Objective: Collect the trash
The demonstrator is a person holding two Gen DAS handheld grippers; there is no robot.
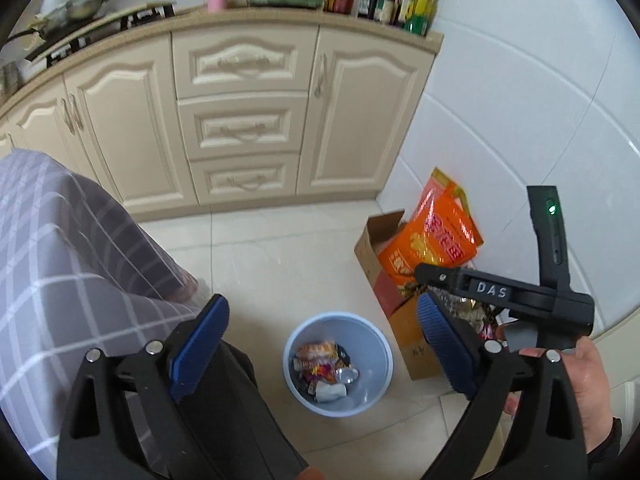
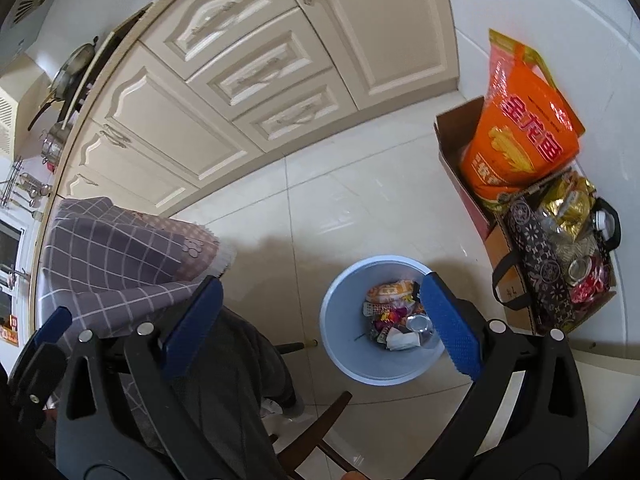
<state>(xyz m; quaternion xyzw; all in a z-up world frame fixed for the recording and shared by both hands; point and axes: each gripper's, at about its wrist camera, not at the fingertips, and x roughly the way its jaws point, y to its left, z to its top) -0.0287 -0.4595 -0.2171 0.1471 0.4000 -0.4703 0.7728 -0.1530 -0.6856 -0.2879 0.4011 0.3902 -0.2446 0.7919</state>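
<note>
A light blue trash bin (image 1: pixel 376 360) stands on the tiled floor below both grippers; it also shows in the right wrist view (image 2: pixel 340 320). Inside lie snack wrappers (image 1: pixel 318 356), a crushed can (image 1: pixel 347 375) and crumpled paper (image 1: pixel 332 391). My left gripper (image 1: pixel 324 344) is open and empty, high above the bin. My right gripper (image 2: pixel 320 320) is open and empty too, above the bin's left side. The right gripper's black body (image 1: pixel 520 296) shows at the right of the left wrist view, held by a hand (image 1: pixel 580 392).
A table with a grey checked cloth (image 1: pixel 60 260) is at the left, with a dark chair (image 2: pixel 240 380) under it. A cardboard box (image 2: pixel 452 136) with an orange bag (image 2: pixel 520 128) and a patterned tote of packets (image 2: pixel 560 256) stand at the right wall. Cream kitchen cabinets (image 1: pixel 240 120) lie ahead.
</note>
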